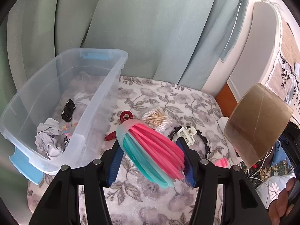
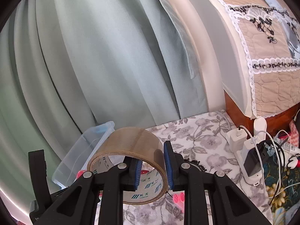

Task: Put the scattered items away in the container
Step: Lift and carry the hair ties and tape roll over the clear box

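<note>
My left gripper [image 1: 150,161] is shut on a bundle of pink and teal plastic strips [image 1: 155,150], lifted over the floral bedcover just right of the clear container [image 1: 105,86]. In the container lie a black clip [image 1: 68,110], crumpled paper [image 1: 48,140] and a pastel item. My right gripper [image 2: 151,157] is shut on the wall of a brown tape roll [image 2: 131,140], one finger inside the ring and one outside. The tape roll [image 1: 256,123] hangs in the air at the right of the left wrist view. The container [image 2: 90,142] sits behind and left of the tape.
On the cover lie a red hair claw [image 1: 124,116], a pack of cotton swabs [image 1: 155,120], a white claw clip [image 1: 188,135], a black headband [image 1: 204,146] and a pink roller [image 1: 221,162]. A power strip with chargers [image 2: 253,150] lies right. Green curtains [image 1: 150,28] hang behind.
</note>
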Available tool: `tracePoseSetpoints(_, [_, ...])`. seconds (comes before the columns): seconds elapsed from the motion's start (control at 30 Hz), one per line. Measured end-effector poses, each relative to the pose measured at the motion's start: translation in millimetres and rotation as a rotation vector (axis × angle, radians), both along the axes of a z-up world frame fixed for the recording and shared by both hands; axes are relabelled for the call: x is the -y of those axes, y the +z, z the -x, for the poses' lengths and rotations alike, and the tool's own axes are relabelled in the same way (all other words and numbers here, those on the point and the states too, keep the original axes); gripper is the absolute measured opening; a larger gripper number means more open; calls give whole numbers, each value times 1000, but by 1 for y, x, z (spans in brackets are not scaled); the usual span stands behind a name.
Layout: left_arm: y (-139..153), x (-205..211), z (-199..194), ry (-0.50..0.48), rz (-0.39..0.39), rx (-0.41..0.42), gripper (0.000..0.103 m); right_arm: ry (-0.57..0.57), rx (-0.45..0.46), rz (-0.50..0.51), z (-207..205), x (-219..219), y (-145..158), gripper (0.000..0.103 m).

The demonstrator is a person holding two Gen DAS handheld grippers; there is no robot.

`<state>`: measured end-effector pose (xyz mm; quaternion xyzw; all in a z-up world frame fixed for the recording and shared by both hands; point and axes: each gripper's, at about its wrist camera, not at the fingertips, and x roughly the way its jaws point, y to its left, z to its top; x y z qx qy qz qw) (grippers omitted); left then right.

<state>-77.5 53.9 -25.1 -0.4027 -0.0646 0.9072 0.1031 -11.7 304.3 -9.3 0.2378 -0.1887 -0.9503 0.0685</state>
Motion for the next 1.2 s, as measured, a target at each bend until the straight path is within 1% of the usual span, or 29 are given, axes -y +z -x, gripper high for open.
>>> tracePoseSetpoints(0.3, [37,29,-18,14,-52,-87,59,55,-72,-53,-13,39,36,24])
tracePoseSetpoints(0.47, [54,53,-25,42,-85,-128,59,86,-104,-72,-17,61,54,24])
tracePoseSetpoints(0.6, [63,74,-25,73,-115,-149,59,115,-118,-82,-15,78,64,24])
tracePoseSetpoints(0.87, [69,118,-23,147,-153,-174,59,180,-134,-124,-5,119,79,24])
tracePoseSetpoints(1.2, [60,173,-20,260,-170,-157,59,283,-100,-172,13,172,71,24])
